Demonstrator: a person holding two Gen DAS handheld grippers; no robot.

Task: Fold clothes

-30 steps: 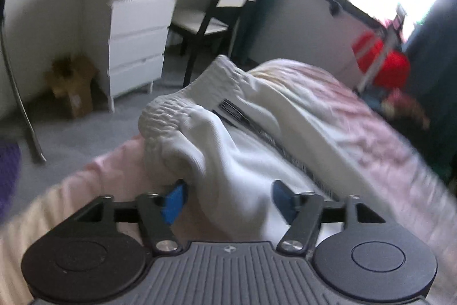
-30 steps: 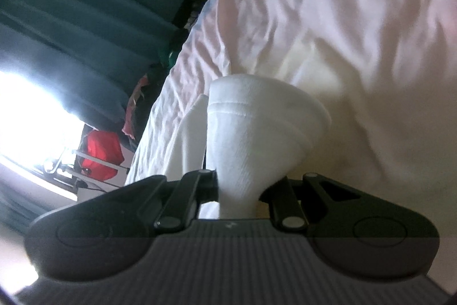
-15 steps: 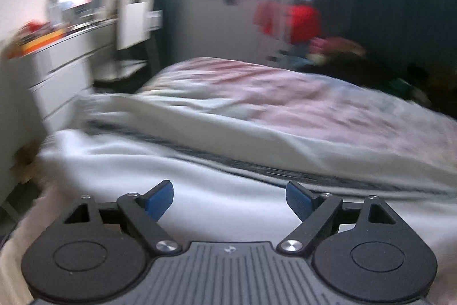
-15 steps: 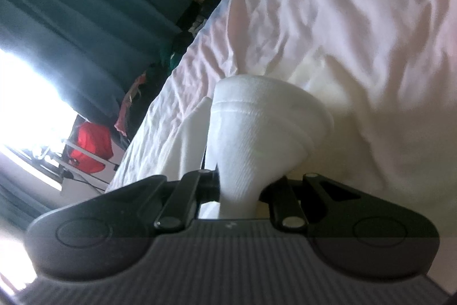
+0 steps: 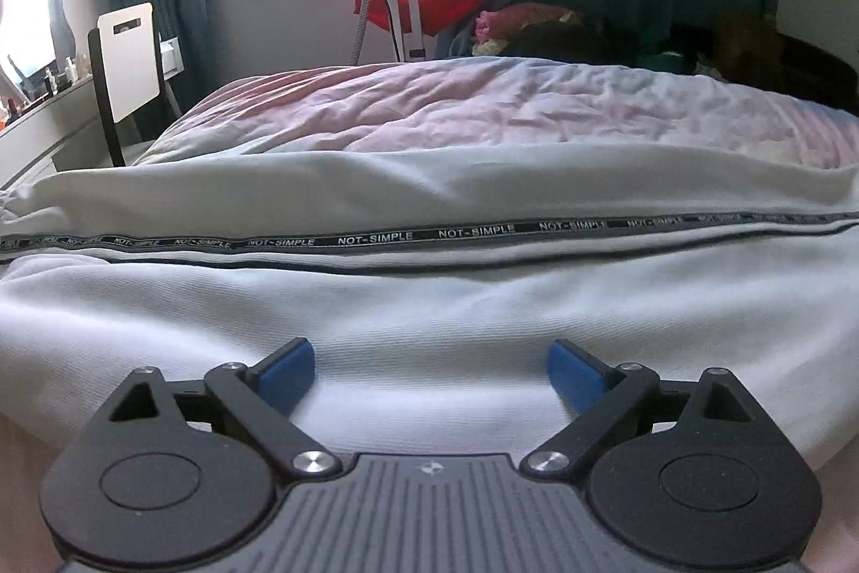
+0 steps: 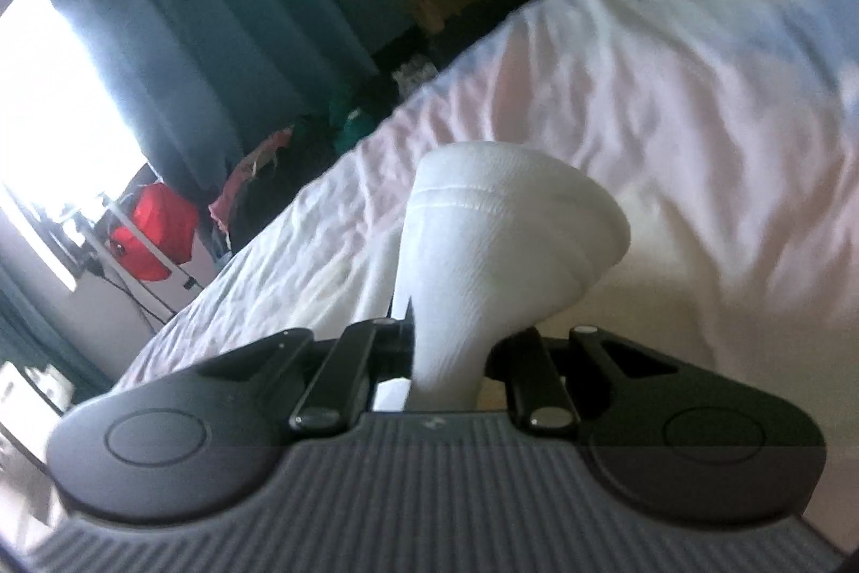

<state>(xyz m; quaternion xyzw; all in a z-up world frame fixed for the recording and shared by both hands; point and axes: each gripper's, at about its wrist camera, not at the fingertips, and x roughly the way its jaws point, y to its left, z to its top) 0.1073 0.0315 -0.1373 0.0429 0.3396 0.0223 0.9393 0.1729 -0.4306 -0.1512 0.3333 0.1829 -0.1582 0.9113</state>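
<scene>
**White trousers spread across the bed, one end pinched**

The white ribbed-knit trousers [image 5: 429, 304] lie stretched across the pink-and-white quilted bedcover [image 5: 483, 106]. A black woven tape [image 5: 376, 239] runs along the trousers' side seam, printed repeatedly with "NOT-SIMPLE". The left gripper [image 5: 429, 371] sits low over the trousers, its blue-padded fingers [image 5: 284, 371] spread wide and holding nothing. The right gripper [image 6: 448, 347] is clamped tight on a bunched white hem of the trousers [image 6: 499, 240], lifted above the bedcover [image 6: 671, 100].
</scene>
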